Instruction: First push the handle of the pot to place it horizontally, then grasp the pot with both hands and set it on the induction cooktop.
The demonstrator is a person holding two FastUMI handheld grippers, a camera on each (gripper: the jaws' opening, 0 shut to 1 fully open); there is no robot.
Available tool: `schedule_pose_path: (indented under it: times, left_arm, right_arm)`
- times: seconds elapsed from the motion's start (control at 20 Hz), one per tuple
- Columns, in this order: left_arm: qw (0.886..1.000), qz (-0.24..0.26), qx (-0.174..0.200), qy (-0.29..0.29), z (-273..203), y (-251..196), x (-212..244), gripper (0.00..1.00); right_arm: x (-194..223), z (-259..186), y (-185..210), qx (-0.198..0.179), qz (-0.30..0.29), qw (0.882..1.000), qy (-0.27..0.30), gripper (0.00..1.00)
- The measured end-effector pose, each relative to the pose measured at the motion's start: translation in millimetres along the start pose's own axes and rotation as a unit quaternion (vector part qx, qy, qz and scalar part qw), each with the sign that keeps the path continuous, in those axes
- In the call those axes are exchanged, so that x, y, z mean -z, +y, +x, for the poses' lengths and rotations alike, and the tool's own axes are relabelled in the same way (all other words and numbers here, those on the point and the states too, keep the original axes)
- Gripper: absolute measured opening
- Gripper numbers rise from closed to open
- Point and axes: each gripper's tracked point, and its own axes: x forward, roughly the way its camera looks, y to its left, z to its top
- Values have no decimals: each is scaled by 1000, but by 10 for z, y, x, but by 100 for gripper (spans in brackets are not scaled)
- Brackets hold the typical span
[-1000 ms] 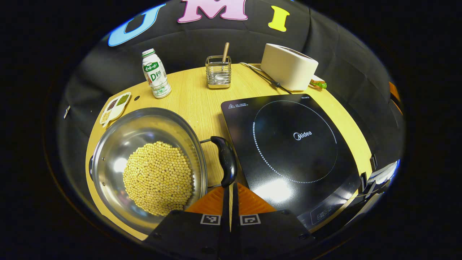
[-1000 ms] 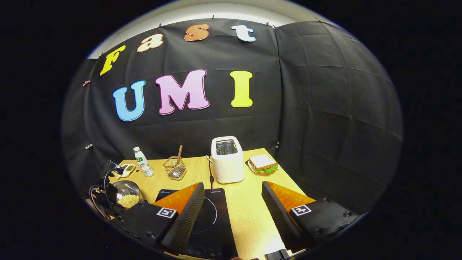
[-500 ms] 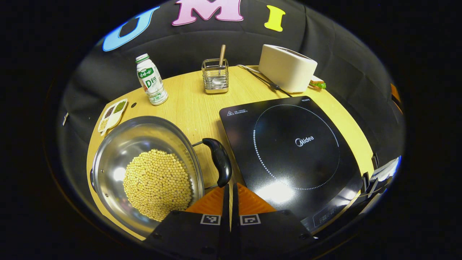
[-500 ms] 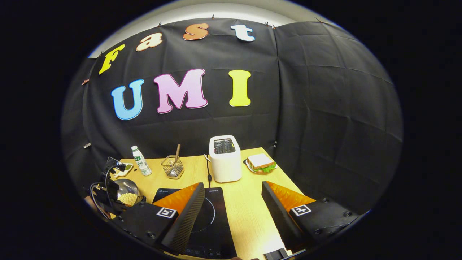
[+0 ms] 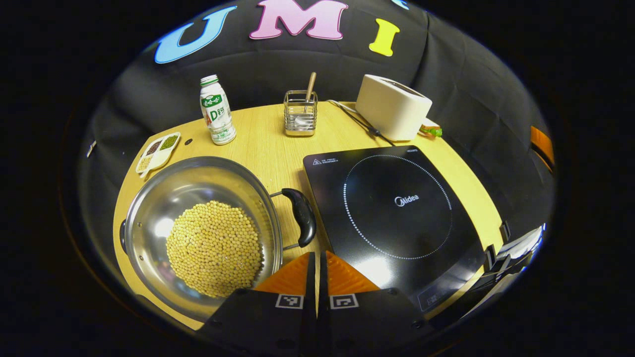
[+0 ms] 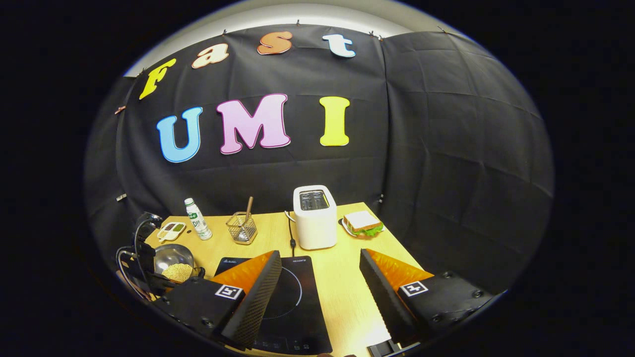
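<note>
Hovering at the bottom centre of the left gripper view, the left hand-held gripper (image 5: 316,260) has its orange fingers clenched together on nothing, tips just short of the pot's black handle (image 5: 304,216). That steel pot (image 5: 198,233), heaped with yellow beans (image 5: 214,247), sits lower left on the wooden surface (image 5: 263,144), just beside the black induction cooktop (image 5: 397,218) at centre right. Over in the right gripper view, the right hand-held gripper (image 6: 320,282) is released, fingers spread wide at the bottom above the cooktop's edge. Along the far edge stand a drink bottle (image 5: 217,110), a wire utensil holder (image 5: 300,112) and a white toaster (image 5: 394,106).
</note>
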Motion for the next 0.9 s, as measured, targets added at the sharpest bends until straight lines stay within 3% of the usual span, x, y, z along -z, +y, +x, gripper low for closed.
schedule_pose_path:
  times: [0.2,0.45,0.9]
  left_arm:
    - [999,-19,18,-45,-269,-16,-7,5]
    - [992,-46,-9,-116,-757,372,-120,6]
    - [976,-103,-60,-181,-1423,1436,-251,50]
  right_arm:
    - [70,-46,238,-15,-2,1000,8,99]
    - [140,-81,549,-31,-8,999,20,99]
    - [292,92,1335,-73,-24,996,54,99]
